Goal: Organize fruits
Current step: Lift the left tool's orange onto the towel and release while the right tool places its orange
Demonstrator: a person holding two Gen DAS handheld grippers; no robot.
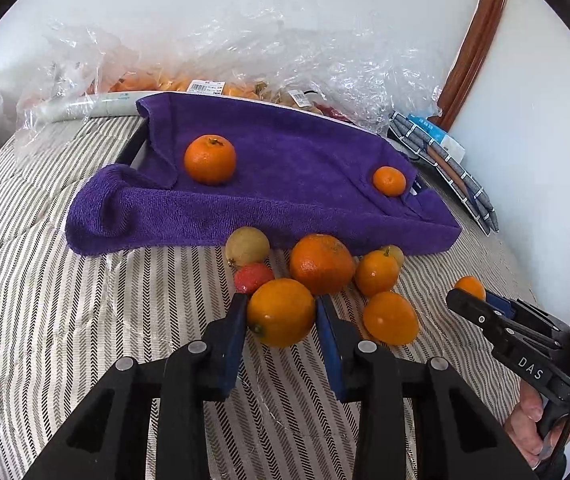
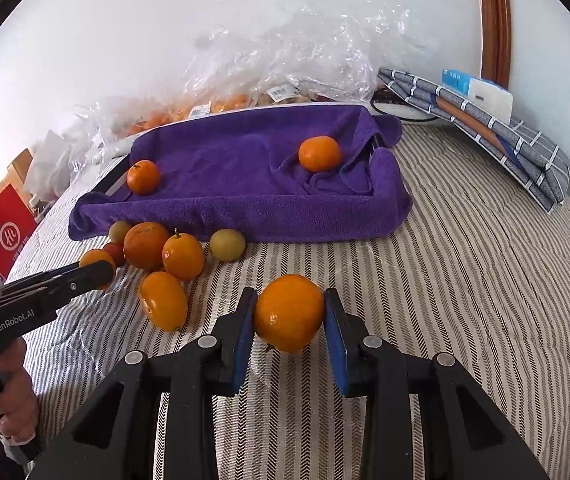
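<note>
Left wrist view: the left claw sits at lower centre with its blue pads bracketing a yellow-orange fruit; both pads appear to touch the fruit's sides, so the claw is judged clamped on it at roughly fruit width. The remaining fruit pile lies just beyond, against the near edge of the purple towel, which drapes what looks like a tray on the striped bed cover; two oranges already rest on the towel, one at centre left and one at right. The towel lies straight ahead and above the claw in frame. Right wrist view: the right claw at lower centre is likewise closed around a round orange fruit, well apart from the pile at left. The towel lies directly ahead, so both hands appear similarly placed for delivery.
</note>
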